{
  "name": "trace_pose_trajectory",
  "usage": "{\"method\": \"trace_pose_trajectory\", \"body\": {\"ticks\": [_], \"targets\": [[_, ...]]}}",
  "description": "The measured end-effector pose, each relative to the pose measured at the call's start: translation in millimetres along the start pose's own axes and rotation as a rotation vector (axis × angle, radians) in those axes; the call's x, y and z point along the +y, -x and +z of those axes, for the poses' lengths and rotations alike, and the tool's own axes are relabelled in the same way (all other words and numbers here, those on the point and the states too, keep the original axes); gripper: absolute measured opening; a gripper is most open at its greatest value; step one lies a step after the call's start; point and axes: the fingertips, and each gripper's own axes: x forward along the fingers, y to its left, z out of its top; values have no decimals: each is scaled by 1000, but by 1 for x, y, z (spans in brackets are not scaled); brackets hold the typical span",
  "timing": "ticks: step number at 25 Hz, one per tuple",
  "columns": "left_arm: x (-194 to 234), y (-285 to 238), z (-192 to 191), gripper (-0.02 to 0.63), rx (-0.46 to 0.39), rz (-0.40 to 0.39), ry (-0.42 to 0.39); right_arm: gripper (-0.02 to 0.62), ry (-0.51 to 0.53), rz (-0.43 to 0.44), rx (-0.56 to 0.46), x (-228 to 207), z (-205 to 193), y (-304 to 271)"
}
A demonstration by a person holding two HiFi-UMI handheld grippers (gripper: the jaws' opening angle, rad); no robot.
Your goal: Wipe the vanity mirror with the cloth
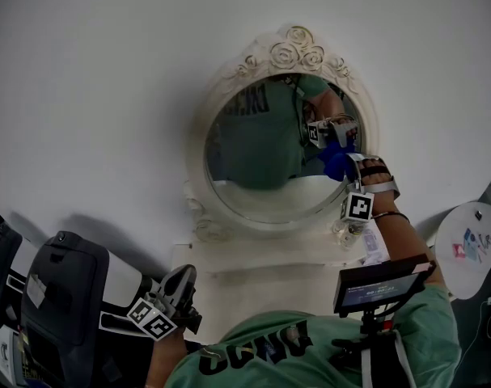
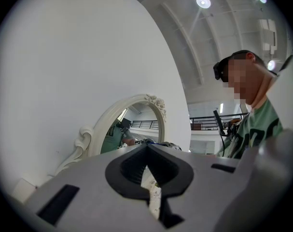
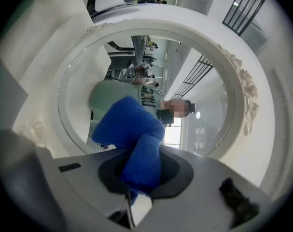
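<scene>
– Blue cloth (image 1: 336, 162) was bunched in your right gripper (image 1: 348, 175). The jaws were clenched on it, and it lay against the glass at the right side of the vanity mirror (image 1: 261, 168).

– And your left gripper (image 1: 183, 281) hung low at your left, well apart from the mirror. Its jaws were closed together on nothing, as its own view showed (image 2: 147, 151).

– On edges: the carved white frame (image 1: 370, 115) ran just beside the cloth on the right, with its rose crest (image 1: 294, 48) above. To the left of the cloth the glass lay open across the oval.

– Your right gripper's own view agreed. The cloth (image 3: 132, 134) filled the gap between the jaws, and the frame's rim (image 3: 243, 100) curved round it on every side.

– Below your right arm a black screen (image 1: 383, 285) sat on its mount, close under your elbow. A dark grey case (image 1: 67, 297) stood beside your left gripper.

– As for the surface, the mirror stood on a white shelf (image 1: 261, 277) against a plain white wall (image 1: 107, 71). The glass showed your green shirt and the gripper's reflection.

– As for the room, your left gripper view caught a high white ceiling with round lights (image 2: 203, 2). It also showed a dark railing (image 2: 218, 116) along an upper level.
</scene>
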Motion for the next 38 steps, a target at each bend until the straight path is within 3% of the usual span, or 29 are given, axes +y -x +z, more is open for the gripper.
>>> {"method": "trace_pose_trajectory", "body": {"ticks": [4,9,12,16,19,22,25,31,34,38], "targets": [[0,3,1,0,-6,4,-2,52,-34,7,59,5,-26,2],[3,10,3,0,-13,17,-3,52,-56,1,48,-3,-10,7],[6,13,3,0,-13,27,0,52,-33,-2,-87,-5,53,18],[3,9,4,0,-17,20,0,52,21,18,-319,9,173,31],[2,10,4,0,-15,18,0,52,3,0,-458,7,258,41],[5,17,5,0,-16,34,-2,52,-14,-2,-552,7,328,50],[6,22,6,0,-19,48,-3,52,-6,25,-598,13,373,54],[14,32,6,0,-29,83,-2,52,4,34,-602,26,400,35],[16,29,4,0,-19,81,2,52,-3,23,-597,29,396,29],[14,18,4,0,-13,54,1,52,-7,82,-575,47,368,27]]}}
